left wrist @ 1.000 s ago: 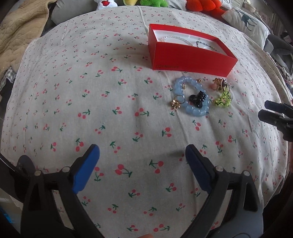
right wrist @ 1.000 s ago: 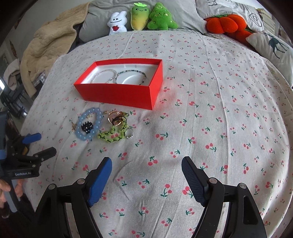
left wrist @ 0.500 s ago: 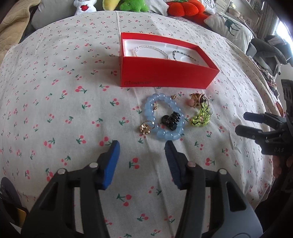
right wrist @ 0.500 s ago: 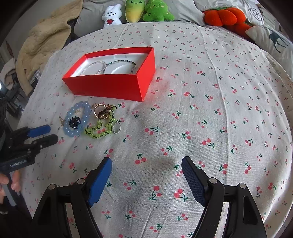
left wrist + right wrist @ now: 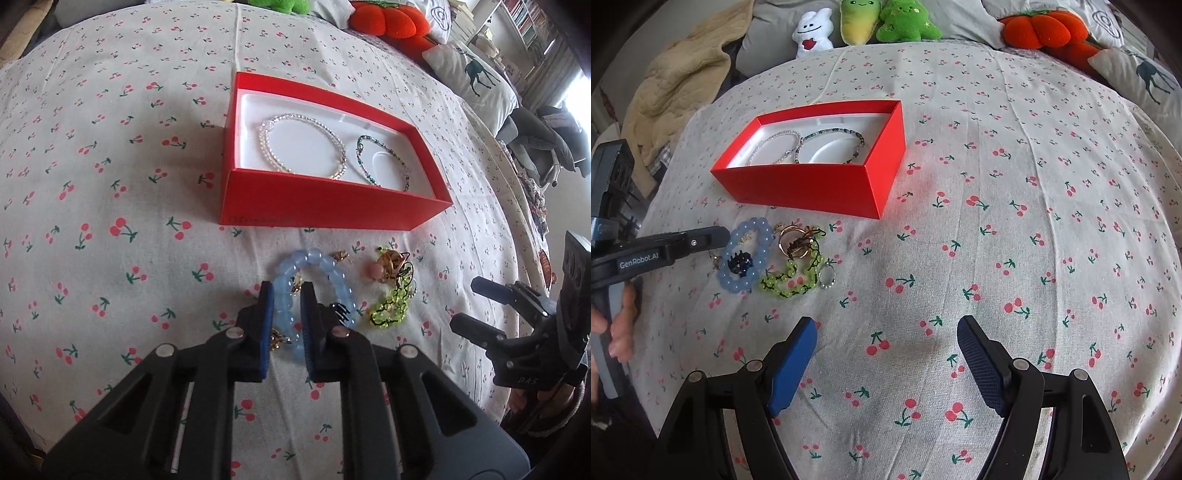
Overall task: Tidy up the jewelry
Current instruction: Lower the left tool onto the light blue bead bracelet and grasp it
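Since the earlier frames the left tongs [image 5: 287, 295] have been carried in over the bed [image 5: 110, 184] from well short of the jewelry pile to the blue bead bracelet [image 5: 321, 269], and their wide gap has been narrowed. The jaws are closing now, with the near-left arc of the bracelet between the pads; whether the beads are already pressed cannot be told from the left wrist view, so no firm grip is assumed. The right tongs [image 5: 886, 354] are held released, wide apart over bare cherry-print sheet, nothing between them.

The bracelet is lying on the sheet just in front of the red box [image 5: 332, 210], which already holds a clear bead bracelet [image 5: 303, 147] and a dark green bead bracelet [image 5: 384, 162]. A black claw clip [image 5: 740, 263] sits inside the blue ring, a gold charm [image 5: 279, 338] lies touching its near edge, and a yellow-green chain [image 5: 389, 308] and gold rings [image 5: 393, 264] lie just beside it.

Risks: round smooth beads could be squeezed out sideways as the pads meet. The gold charm could be pinched along with the beads and dragged up. The claw clip could be snagged and dropped short of the box. Soft bedding could give way under a downward push.
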{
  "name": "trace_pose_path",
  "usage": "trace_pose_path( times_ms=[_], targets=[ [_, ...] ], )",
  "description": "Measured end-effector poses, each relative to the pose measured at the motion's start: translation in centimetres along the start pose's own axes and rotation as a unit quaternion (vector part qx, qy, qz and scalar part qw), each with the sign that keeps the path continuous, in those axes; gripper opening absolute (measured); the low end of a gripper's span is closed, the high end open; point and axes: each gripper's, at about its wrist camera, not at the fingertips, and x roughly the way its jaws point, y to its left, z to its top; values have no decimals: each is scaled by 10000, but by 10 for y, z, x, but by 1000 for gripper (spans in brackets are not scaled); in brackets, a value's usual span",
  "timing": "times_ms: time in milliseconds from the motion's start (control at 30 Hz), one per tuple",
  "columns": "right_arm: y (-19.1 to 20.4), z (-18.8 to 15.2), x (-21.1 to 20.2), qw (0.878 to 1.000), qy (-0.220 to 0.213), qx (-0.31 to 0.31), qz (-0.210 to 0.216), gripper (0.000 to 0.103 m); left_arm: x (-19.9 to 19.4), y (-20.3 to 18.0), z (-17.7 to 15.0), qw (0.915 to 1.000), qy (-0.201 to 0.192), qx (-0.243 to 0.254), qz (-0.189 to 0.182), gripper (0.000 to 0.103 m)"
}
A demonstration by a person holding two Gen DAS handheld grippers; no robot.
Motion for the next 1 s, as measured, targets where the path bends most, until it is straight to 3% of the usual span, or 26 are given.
trace_pose_path(
  times_ms=[433,567,833,1000],
  targets=[
    [-4,7,1,9997,52,213,141,80,13,-8,-4,9978,640,51,141,13],
    [-5,8,2,9994,71,295,177,80,13,-6,-6,9966,824,-41,-18,13],
    [-2,13,3,9987,89,412,287,80,12,4,-5,9940,965,-399,-322,14],
    [2,17,0,9984,32,443,351,80,12,5,-2,9944,923,-440,-257,14]
  ],
)
